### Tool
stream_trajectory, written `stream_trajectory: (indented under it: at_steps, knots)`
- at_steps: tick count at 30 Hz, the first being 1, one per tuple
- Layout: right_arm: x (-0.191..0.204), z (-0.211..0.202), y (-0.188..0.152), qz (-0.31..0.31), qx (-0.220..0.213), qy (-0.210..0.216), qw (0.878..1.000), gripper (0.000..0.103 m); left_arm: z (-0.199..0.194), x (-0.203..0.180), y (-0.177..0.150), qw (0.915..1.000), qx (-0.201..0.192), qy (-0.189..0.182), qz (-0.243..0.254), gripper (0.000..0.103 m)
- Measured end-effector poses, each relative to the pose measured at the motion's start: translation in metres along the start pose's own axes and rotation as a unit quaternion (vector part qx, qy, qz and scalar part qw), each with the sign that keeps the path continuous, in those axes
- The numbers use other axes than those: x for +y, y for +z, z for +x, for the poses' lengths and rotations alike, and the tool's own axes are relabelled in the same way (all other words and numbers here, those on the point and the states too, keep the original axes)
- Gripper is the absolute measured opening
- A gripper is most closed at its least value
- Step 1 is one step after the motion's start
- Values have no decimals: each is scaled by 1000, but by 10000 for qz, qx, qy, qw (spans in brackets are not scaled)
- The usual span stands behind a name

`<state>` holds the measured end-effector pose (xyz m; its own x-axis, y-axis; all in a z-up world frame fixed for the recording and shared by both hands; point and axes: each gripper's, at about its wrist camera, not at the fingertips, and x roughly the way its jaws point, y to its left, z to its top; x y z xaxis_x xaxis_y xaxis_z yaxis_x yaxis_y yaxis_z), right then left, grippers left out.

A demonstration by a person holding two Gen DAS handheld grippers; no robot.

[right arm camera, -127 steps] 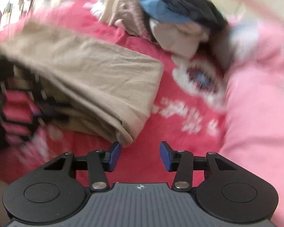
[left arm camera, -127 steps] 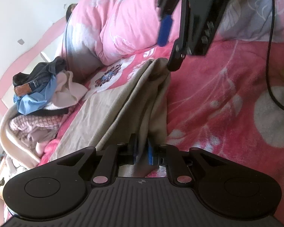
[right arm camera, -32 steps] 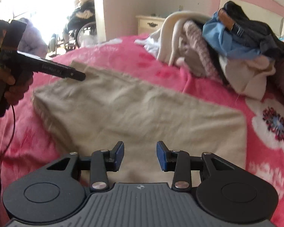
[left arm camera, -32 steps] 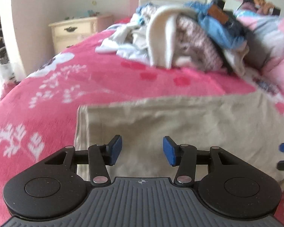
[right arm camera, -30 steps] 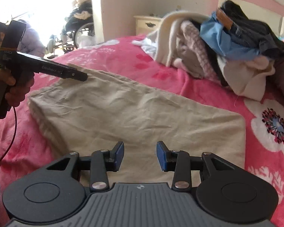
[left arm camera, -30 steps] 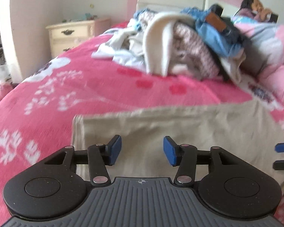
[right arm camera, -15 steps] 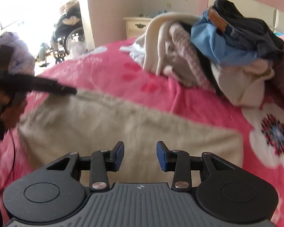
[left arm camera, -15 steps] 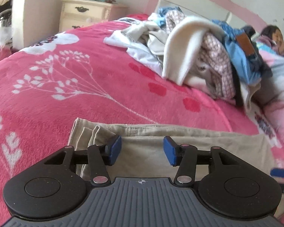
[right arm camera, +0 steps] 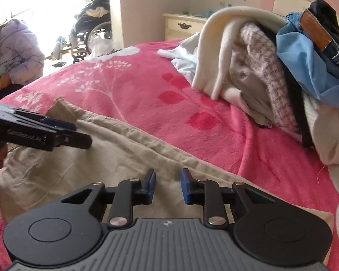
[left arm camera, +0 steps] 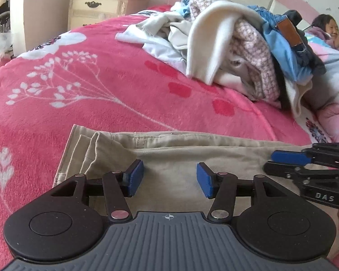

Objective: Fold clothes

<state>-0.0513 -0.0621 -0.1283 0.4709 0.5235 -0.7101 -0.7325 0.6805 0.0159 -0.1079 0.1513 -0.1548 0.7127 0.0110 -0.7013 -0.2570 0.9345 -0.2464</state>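
Note:
Beige trousers lie folded flat on the pink bedspread, with the waistband bunched at their left end. My left gripper hovers open just over that end, its left pad against the bunched fold. In the right wrist view the same gripper shows side-on at the left. My right gripper sits low over the trousers near their far edge. Its jaws are closing and stand narrow, with a ridge of cloth running under the gap and neither pad pressing on it. It also enters the left wrist view as the right gripper.
A tall pile of loose clothes lies on the bed beyond the trousers. A cream nightstand stands by the wall. One person is on the bed at far right, another crouches by a wheelchair.
Both grippers have sunk closer to the trousers and toward their far edge. The right one has slid left toward the left gripper, and its jaws have narrowed.

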Motion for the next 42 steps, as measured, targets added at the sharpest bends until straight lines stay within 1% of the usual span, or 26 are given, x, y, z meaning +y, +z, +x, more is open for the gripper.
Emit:
stream_trajectory:
  at_steps: [5,12,22,26,37,42]
  knots:
    - [-3,9,-3,491,155,-49,9987,27,0,-1,-2,10000,-44,39,57,53]
    - [12,-5,-18,751,254,-108,9968,27,0,-2,-4,9999,-106,51,45,53]
    - [34,-36,-41,845,372,-149,9956,27,0,-2,-5,9999,-122,53,27,53]
    - [42,-46,-48,849,451,-90,9953,27,0,-3,-5,9999,-135,73,29,53]
    - [65,-70,-64,506,559,83,9971,28,0,-3,-7,9997,-218,101,73,53]
    - [67,-80,-69,539,604,200,9965,28,-1,-3,-10,9995,-306,112,58,53]
